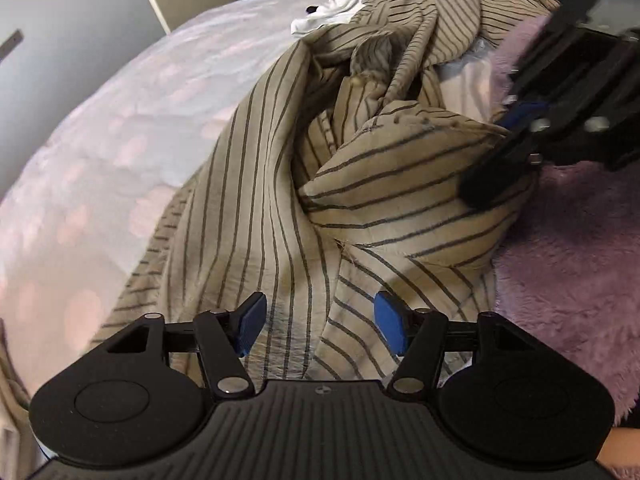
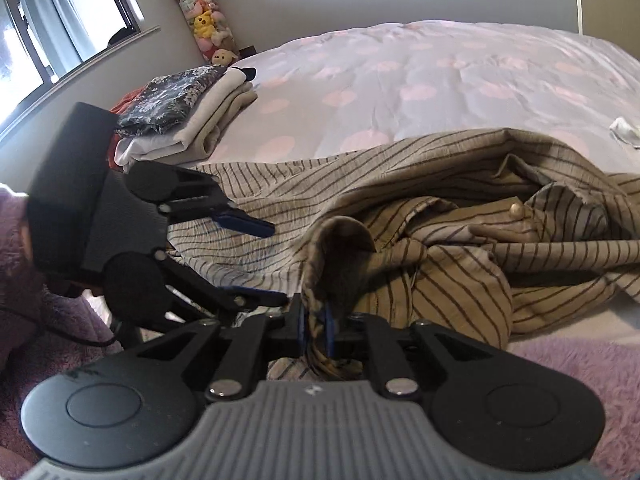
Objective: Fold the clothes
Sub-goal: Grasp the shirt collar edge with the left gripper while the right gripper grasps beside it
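Note:
A tan shirt with dark stripes (image 1: pixel 256 208) lies crumpled on the bed; it also shows in the right wrist view (image 2: pixel 440 240). My left gripper (image 1: pixel 320 324) is open just above the shirt's lower fabric, blue pads apart, nothing between them; it shows in the right wrist view (image 2: pixel 272 262) at the left. My right gripper (image 2: pixel 316 332) is shut on a fold of the striped shirt's edge; it shows in the left wrist view (image 1: pixel 508 140) at the right, pinching a raised corner of the shirt.
The bed has a lilac cover with pink dots (image 2: pixel 420 80). A stack of folded clothes (image 2: pixel 188 116) sits at its far left corner. A purple fluffy blanket (image 1: pixel 568 240) lies at the near edge. A white garment (image 1: pixel 320 16) lies beyond the shirt.

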Tool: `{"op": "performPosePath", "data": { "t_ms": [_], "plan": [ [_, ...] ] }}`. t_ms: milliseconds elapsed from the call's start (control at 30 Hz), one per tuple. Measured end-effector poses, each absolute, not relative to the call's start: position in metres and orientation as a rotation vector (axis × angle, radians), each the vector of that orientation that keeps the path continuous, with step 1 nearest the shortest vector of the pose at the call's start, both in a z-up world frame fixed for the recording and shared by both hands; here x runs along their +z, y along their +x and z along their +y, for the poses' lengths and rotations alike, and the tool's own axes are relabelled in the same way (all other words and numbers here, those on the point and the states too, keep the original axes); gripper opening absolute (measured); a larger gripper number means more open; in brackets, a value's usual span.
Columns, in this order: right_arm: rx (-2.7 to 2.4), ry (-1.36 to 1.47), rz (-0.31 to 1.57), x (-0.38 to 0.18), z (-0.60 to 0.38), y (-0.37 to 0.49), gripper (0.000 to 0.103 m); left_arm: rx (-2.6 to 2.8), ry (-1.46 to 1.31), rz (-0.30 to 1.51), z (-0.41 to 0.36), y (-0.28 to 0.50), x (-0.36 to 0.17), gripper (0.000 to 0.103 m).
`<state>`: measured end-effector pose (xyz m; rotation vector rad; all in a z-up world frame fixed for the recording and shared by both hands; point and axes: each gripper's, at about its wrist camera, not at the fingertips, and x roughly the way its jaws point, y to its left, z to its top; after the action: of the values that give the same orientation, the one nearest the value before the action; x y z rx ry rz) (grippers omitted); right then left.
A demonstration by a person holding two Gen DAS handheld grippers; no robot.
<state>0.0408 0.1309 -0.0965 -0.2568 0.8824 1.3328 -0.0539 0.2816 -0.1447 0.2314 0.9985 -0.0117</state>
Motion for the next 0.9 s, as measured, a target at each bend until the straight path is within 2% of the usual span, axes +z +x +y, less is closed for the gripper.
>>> {"op": "performPosePath", "data": {
  "t_ms": [67, 100, 133, 167, 233, 467, 500, 567, 700, 900],
  "plan": [
    [1.352, -0.249, 0.877, -0.097, 0.129, 0.040, 0.011, -0.026, 0.197, 1.002, 0.284, -0.053, -0.151, 0.025],
    [1.353, -0.250, 0.878, -0.097, 0.129, 0.041, 0.011, -0.035, 0.182, 1.004, 0.284, -0.052, -0.154, 0.017],
    [1.353, -0.251, 0.880, -0.098, 0.129, 0.041, 0.011, -0.044, 0.167, 1.006, 0.285, -0.052, -0.157, 0.013],
    [1.353, -0.249, 0.882, -0.098, 0.129, 0.042, 0.011, -0.048, 0.171, 1.008, 0.284, -0.051, -0.158, 0.005],
    [1.351, -0.237, 0.887, -0.098, 0.128, 0.044, 0.011, -0.031, 0.177, 1.004, 0.282, -0.053, -0.158, 0.001],
    [1.365, -0.276, 0.811, -0.077, 0.127, 0.045, 0.014, 0.066, 0.206, 0.949, 0.272, -0.070, -0.132, 0.000],
    [1.371, -0.310, 0.772, -0.070, 0.129, 0.045, 0.017, 0.073, 0.207, 0.940, 0.271, -0.072, -0.127, 0.000],
    [1.389, -0.387, 0.689, -0.055, 0.136, 0.045, 0.032, 0.079, 0.210, 0.922, 0.270, -0.076, -0.118, 0.000],
    [1.467, -0.544, 0.571, -0.033, 0.160, 0.044, 0.032, 0.093, 0.229, 0.887, 0.269, -0.081, -0.102, 0.000],
    [1.637, -0.872, 0.366, -0.036, 0.201, 0.022, 0.032, 0.070, 0.302, 0.869, 0.266, -0.089, -0.084, 0.000]
  ]
}}
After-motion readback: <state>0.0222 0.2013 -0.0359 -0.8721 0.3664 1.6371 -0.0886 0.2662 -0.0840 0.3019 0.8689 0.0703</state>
